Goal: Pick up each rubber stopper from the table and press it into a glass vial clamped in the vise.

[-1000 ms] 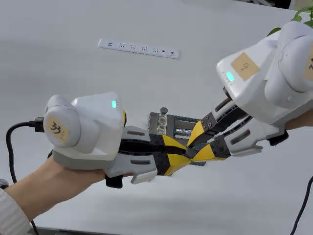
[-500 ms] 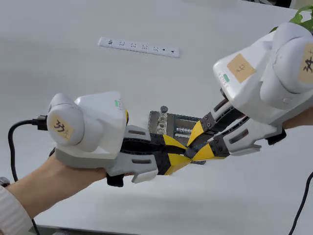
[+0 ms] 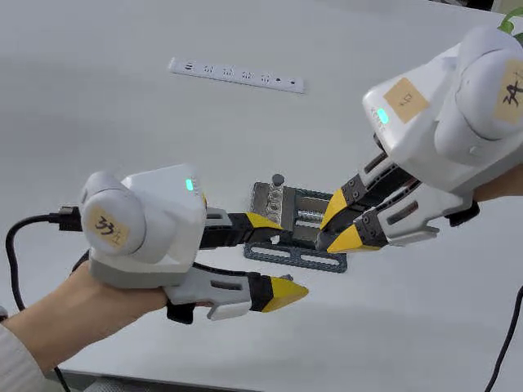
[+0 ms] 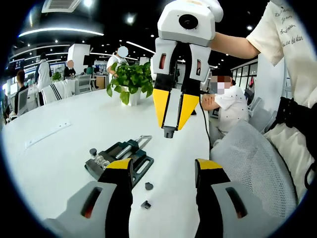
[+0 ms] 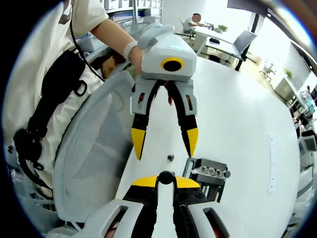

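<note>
A small grey vise [image 3: 304, 219] stands on the white table and clamps a row of glass vials [image 3: 272, 205]. One vial carries a dark stopper [image 3: 278, 180]. My left gripper [image 3: 277, 256] is open just in front of the vise, with nothing between its yellow tips. My right gripper [image 3: 335, 231] reaches in from the right, shut on a dark rubber stopper [image 5: 166, 177] close above the vise [image 5: 209, 173]. In the left gripper view two loose stoppers [image 4: 148, 186] lie on the table beside the vise [image 4: 120, 153], with my left gripper [image 4: 163, 167] open in front and my right gripper [image 4: 170, 130] hanging above.
A white power strip [image 3: 235, 76] lies far back on the table. A potted plant [image 4: 130, 82] stands beyond the vise. A black cable [image 3: 24, 233] trails from the left gripper. A grey mesh chair [image 5: 91, 148] stands at the table's edge, and people sit in the background.
My left gripper's jaws, shut and crossed with the right gripper's tips before, have spread wide open. The right gripper stays shut, a little apart from it.
</note>
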Motion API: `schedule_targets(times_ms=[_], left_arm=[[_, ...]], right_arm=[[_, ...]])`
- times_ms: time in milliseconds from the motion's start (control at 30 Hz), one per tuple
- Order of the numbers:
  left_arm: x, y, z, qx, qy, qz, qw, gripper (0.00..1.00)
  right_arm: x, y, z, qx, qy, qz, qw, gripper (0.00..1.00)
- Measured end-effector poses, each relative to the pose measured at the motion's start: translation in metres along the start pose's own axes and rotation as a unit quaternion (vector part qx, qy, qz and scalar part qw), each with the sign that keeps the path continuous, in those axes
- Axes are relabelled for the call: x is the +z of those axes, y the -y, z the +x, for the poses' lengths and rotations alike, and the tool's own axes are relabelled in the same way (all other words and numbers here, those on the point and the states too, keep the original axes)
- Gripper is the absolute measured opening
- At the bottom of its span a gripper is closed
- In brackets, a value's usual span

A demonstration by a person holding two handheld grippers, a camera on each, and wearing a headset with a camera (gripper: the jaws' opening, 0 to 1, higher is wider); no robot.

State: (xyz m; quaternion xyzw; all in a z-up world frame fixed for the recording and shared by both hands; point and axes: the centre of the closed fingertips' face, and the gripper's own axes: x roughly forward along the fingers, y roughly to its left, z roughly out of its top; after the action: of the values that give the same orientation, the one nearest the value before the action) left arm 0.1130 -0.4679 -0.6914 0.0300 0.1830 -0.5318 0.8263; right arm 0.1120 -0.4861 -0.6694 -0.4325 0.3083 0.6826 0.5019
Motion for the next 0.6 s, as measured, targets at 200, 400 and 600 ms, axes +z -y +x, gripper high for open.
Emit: schedule_targets(times_ms=[200,400,600], left_arm=[[-0.01,-0.015,-0.004,0.04,-0.004,-0.005,0.9992,0.8],[-0.022,-0.03,-0.01,0.072,-0.012,-0.003,0.9974,0.99],[-0.026,-0.034,-0.014,0.078,-0.013,-0.012,0.9968,0.99]], right_arm=[[-0.005,0.006,0.007,0.004,-0.005,0.004,1.0,0.06],[-0.008,0.016,0.012,0.005,-0.009,0.006,0.9999,0.06],[-0.013,0.038,0.016,-0.007,-0.014,0.012,0.9998,0.06]])
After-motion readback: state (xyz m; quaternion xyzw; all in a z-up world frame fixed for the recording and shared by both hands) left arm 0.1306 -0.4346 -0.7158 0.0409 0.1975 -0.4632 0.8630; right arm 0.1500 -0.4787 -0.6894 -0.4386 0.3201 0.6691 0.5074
